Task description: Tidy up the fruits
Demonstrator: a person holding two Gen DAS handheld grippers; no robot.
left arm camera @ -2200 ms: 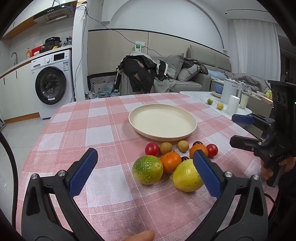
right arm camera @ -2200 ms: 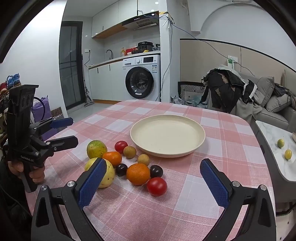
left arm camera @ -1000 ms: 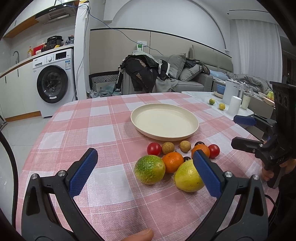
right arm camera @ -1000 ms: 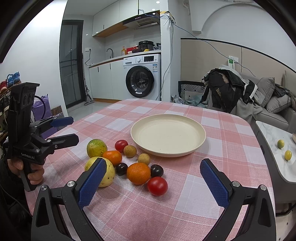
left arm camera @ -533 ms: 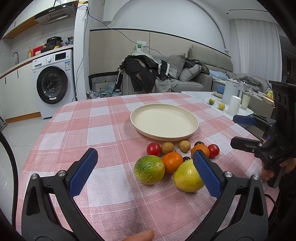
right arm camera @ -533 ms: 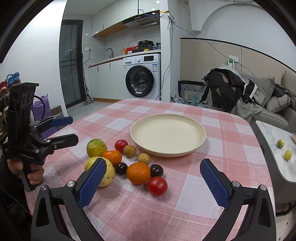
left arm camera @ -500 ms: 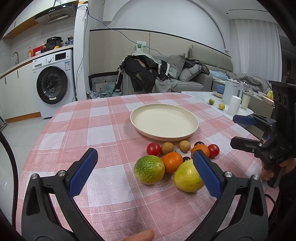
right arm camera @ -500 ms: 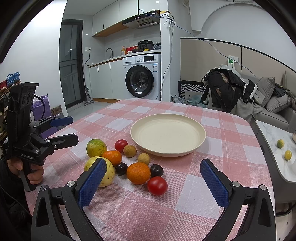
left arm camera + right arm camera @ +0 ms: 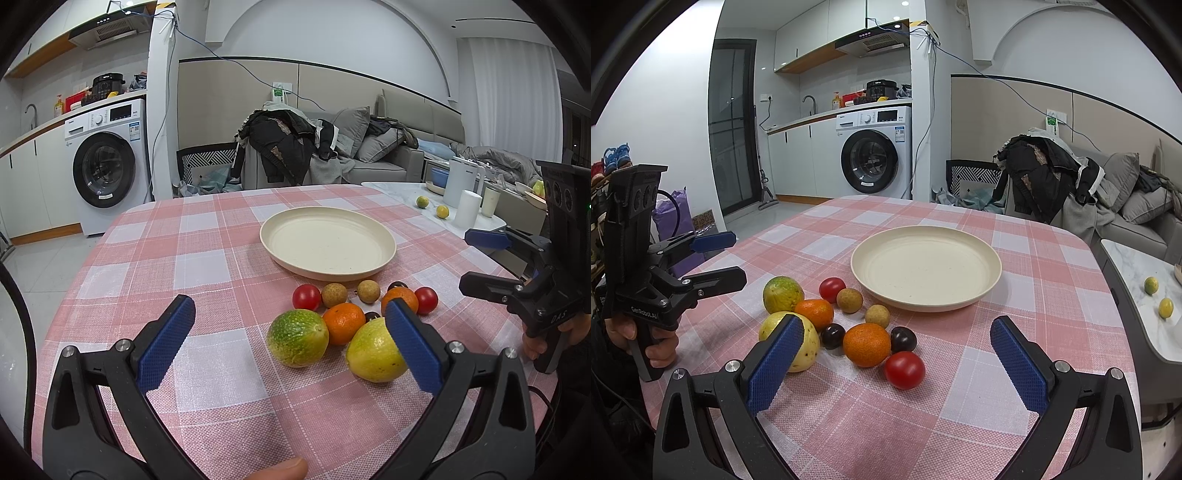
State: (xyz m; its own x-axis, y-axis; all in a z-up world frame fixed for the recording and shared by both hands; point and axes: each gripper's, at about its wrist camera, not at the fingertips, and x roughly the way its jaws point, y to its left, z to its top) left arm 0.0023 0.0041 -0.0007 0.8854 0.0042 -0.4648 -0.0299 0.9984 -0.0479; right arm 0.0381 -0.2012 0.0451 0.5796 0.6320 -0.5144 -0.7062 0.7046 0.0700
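An empty cream plate (image 9: 327,247) (image 9: 925,267) sits mid-table on the pink checked cloth. In front of it lies a cluster of fruit: a green round fruit (image 9: 297,342) (image 9: 783,294), a yellow one (image 9: 373,356) (image 9: 803,341), two oranges (image 9: 344,328) (image 9: 867,344), red tomatoes (image 9: 306,297) (image 9: 904,369), brown longans (image 9: 334,294) (image 9: 849,300) and dark plums (image 9: 903,339). My left gripper (image 9: 290,343) is open and empty, just short of the green and yellow fruit. My right gripper (image 9: 897,363) is open and empty, near the red tomato.
The table's rounded edges fall away left and right. A side table (image 9: 436,199) with a kettle and small citrus stands to the right. A washing machine (image 9: 873,151), a clothes-covered chair (image 9: 284,147) and a sofa lie beyond.
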